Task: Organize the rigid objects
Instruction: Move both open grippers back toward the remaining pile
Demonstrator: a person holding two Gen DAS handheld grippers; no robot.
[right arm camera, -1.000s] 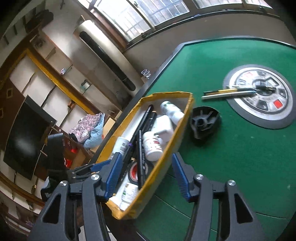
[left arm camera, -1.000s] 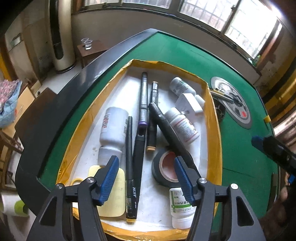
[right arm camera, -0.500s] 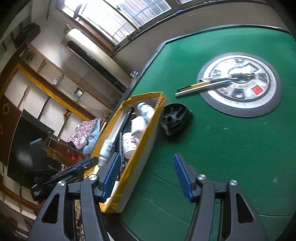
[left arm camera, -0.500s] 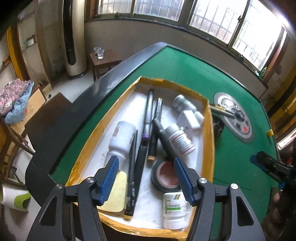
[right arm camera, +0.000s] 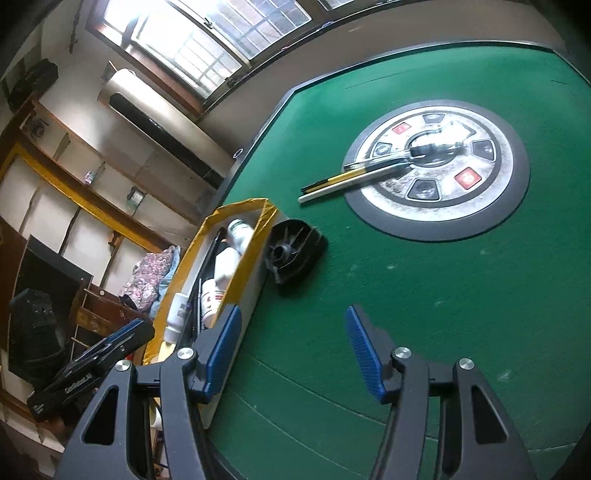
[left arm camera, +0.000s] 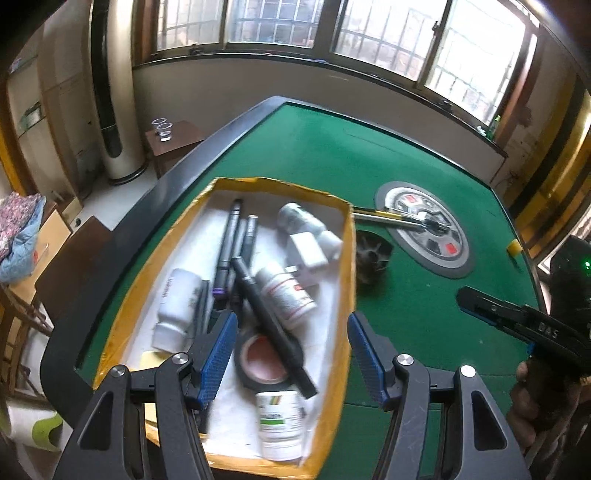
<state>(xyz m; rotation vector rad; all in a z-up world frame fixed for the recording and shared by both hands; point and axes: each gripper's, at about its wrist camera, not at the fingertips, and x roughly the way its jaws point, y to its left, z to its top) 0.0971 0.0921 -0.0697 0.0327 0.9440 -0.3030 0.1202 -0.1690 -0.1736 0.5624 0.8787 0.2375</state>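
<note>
One big room w/ barred windows (left arm camera: 369,33) along the far wall; we see a tall white tower fan (left arm camera: 112,96) standing on the floor at left, w/ a small brown side table (left arm camera: 173,142) beside it carrying two glasses. A heap of flowered cloth (left arm camera: 18,229) sits at far left.

The green felt table (left arm camera: 332,147) w/ black rim fills most of both views. Set into its middle is a round grey control panel (right arm camera: 436,170) w/ red & dark buttons. Two pens (right arm camera: 347,181), one yellow & one white, lie side by side, tips on the panel, tails on the felt.

Near the table's left edge stands the yellow-taped box (left arm camera: 347,266), white-lined. Inside: several white bottles (left arm camera: 286,291), dark markers (left arm camera: 229,236), a black tape roll (left arm camera: 262,362), a white plug adapter (left arm camera: 308,249), all loosely piled. A black ribbed plastic piece (right arm camera: 295,254) lies on the felt just beside the box's right wall.

Our left gripper (left arm camera: 290,354) hovers above the box's near end, jaws wide apart, nothing between the pads. Our right gripper (right arm camera: 291,350) hangs over bare felt right of the box, jaws spread too & empty; a hand (left arm camera: 532,406) holds its grip.
</note>
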